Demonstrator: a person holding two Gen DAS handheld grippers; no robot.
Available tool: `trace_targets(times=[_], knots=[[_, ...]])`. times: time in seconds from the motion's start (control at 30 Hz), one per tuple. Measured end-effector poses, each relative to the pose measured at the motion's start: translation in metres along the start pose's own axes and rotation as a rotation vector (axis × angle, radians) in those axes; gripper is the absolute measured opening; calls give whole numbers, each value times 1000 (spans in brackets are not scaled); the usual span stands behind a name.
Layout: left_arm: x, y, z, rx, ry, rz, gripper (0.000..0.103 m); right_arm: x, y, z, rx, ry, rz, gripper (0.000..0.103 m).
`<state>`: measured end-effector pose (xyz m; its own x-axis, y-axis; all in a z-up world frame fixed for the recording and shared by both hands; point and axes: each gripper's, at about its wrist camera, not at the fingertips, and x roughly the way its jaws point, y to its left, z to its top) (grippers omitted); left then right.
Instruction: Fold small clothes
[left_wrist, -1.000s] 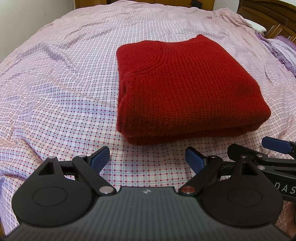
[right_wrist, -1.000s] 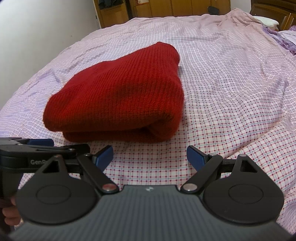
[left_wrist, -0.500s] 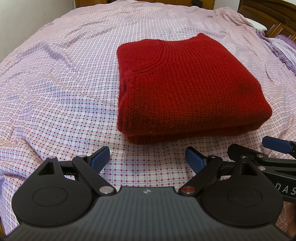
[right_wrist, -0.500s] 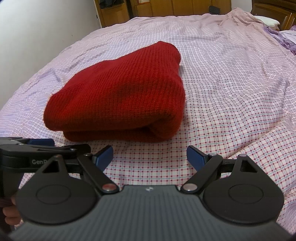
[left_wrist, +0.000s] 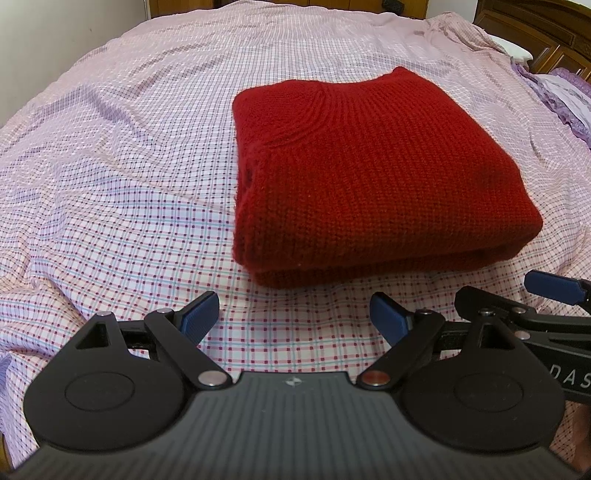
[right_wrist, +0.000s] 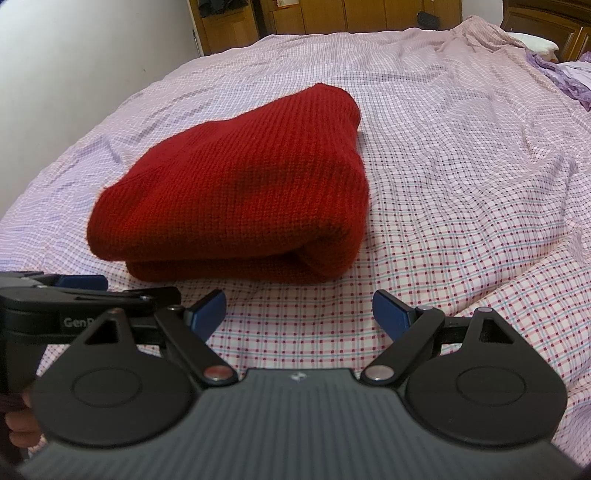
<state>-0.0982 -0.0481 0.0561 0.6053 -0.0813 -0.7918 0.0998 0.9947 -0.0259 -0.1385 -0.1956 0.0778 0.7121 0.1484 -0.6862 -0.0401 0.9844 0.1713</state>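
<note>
A red knitted sweater (left_wrist: 373, 173) lies folded into a thick rectangular stack on the checked bed sheet (left_wrist: 110, 184). It also shows in the right wrist view (right_wrist: 243, 195), ahead and to the left. My left gripper (left_wrist: 293, 315) is open and empty, just short of the sweater's near edge. My right gripper (right_wrist: 299, 312) is open and empty, just short of the sweater's near right corner. The right gripper's finger (left_wrist: 552, 282) shows at the right edge of the left wrist view. The left gripper's finger (right_wrist: 79, 282) shows at the left edge of the right wrist view.
The pink and white checked sheet covers the whole bed and is wrinkled. Purple bedding (right_wrist: 561, 77) and a wooden headboard (left_wrist: 535, 29) lie at the far right. Wooden cabinets (right_wrist: 295, 14) and a white wall (right_wrist: 92, 55) stand beyond the bed.
Both grippers have drawn back slightly from the folded sweater and stay open. The sweater has not moved.
</note>
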Motion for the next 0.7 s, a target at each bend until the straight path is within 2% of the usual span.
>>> trace_targets(times=[0.7], knots=[[-1,0,1,1,3,2,92,0,-1,0,1,0,0,88]])
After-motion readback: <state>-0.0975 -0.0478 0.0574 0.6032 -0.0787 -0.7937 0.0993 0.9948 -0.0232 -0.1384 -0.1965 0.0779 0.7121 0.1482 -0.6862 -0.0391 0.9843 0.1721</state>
